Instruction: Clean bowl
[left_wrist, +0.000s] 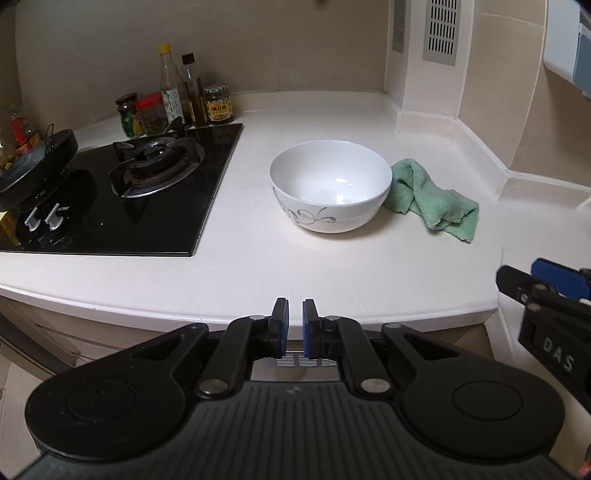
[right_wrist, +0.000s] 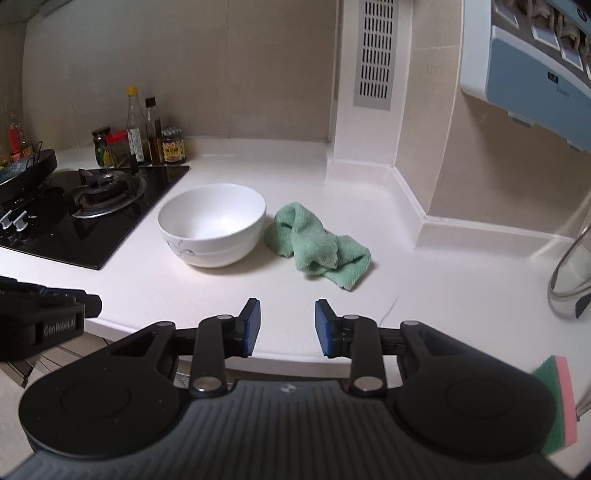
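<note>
The round white ceramic bowl with the grey scroll pattern is sitting upright on the pale stone surface, just right of the black glass gas hob. The crumpled green terry cloth is lying beside the bowl on its right, seemingly brushing its wall. The bowl's inside is looking white and glossy, with no residue showing, so this could be a bowl waiting for its wipe or one already wiped and set back down; the pictures are not settling which.

Both claws are hanging back at the near edge of the surface, level and pointing forward at the bowl and cloth, well apart from both. The left claw is carrying nothing, its blue pads nearly pressed together with only a slim gap. The right claw is spread wide and carrying nothing too, lined up roughly between bowl and cloth.
</note>
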